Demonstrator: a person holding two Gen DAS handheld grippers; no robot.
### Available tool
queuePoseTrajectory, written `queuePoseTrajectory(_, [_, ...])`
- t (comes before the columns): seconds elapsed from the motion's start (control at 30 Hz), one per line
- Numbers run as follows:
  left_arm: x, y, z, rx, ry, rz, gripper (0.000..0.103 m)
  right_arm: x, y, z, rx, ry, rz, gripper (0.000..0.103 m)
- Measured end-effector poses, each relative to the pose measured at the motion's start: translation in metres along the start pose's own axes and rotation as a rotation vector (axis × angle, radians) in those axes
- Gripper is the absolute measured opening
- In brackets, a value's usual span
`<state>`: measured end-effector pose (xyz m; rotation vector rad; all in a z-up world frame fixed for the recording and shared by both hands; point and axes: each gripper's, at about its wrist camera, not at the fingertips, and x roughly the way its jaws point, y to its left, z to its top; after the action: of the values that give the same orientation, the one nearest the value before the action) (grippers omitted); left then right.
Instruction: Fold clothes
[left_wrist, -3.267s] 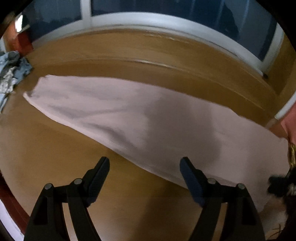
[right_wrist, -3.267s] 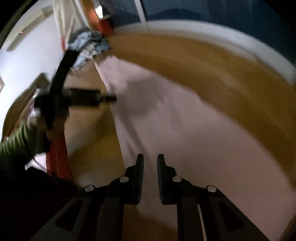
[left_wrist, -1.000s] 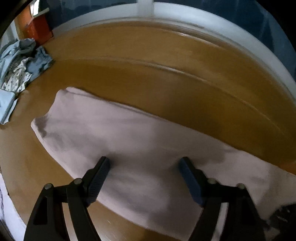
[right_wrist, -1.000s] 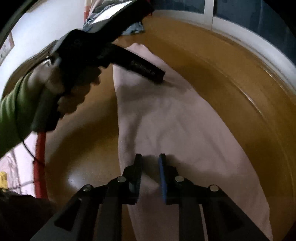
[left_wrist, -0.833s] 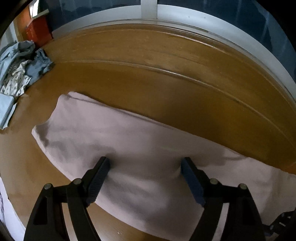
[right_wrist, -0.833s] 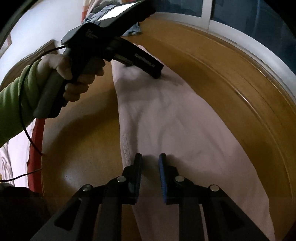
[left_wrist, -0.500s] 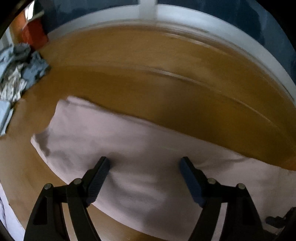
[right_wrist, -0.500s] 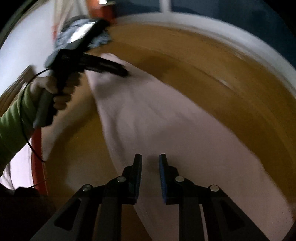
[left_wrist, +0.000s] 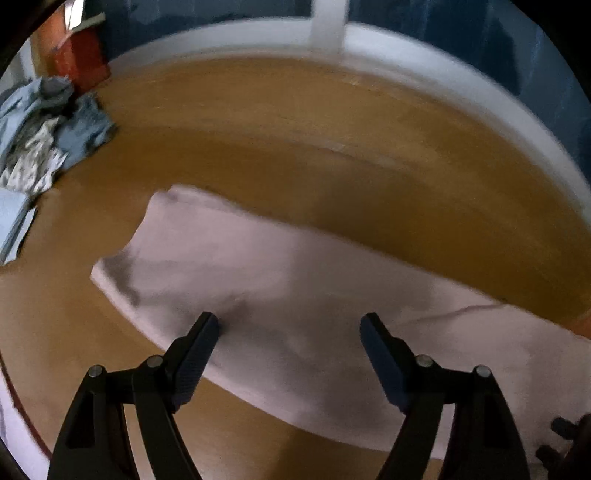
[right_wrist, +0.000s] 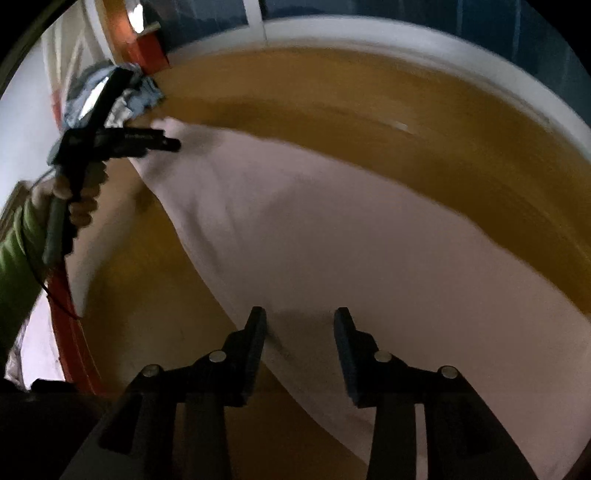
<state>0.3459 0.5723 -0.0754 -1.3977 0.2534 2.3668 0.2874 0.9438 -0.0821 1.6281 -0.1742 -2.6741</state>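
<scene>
- Currently laid flat on the brown wooden table (left_wrist: 280, 122): one pale pink garment (left_wrist: 295, 295), folded into a long band running diagonally across the surface; same garment (right_wrist: 332, 240) fills the centre of the right wrist view.
- Left gripper (left_wrist: 288, 332): jaws spread wide, held over the pink garment near its near edge; nothing clamped between the pads, cloth visible in the gap only as background.
- Left gripper as seen from the right wrist camera (right_wrist: 162, 142): poised at the far end of the garment, tip over the cloth's corner; contact with the cloth not determinable owing to blur.
- Left hand (right_wrist: 79, 195) wrapped round the pistol-style handle, green sleeve (right_wrist: 18, 258) behind it, thin cable hanging below.
- Lettering present on the side of the left gripper body, too blurred to read.
- Right gripper (right_wrist: 300, 325): jaws half apart and just been opening; pink cloth lying under the gap, pads not pressing on it.
- Heap of blue and patterned clothes (left_wrist: 48, 122) at the far left corner of the table, well apart from the pink garment; also visible behind the left gripper (right_wrist: 144, 96).
- Red-orange box (left_wrist: 81, 55) standing just beyond that heap.
- White window frame (left_wrist: 406, 48) bordering the far table edge, dark blue panes above.
</scene>
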Motion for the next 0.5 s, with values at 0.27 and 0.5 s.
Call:
queuePoseTrajectory(0.27, [-0.019, 0.018, -0.007, -0.015, 0.004, 0.058, 0.078, -0.004, 0.004, -0.010, -0.026, -0.026, -0.030, 0.039])
queuePoseTrajectory(0.5, [-0.033, 0.044, -0.001, 0.021, -0.001, 0.047, 0.078, -0.030, 0.035, 0.009, 0.085, -0.095, 0.004, 0.039])
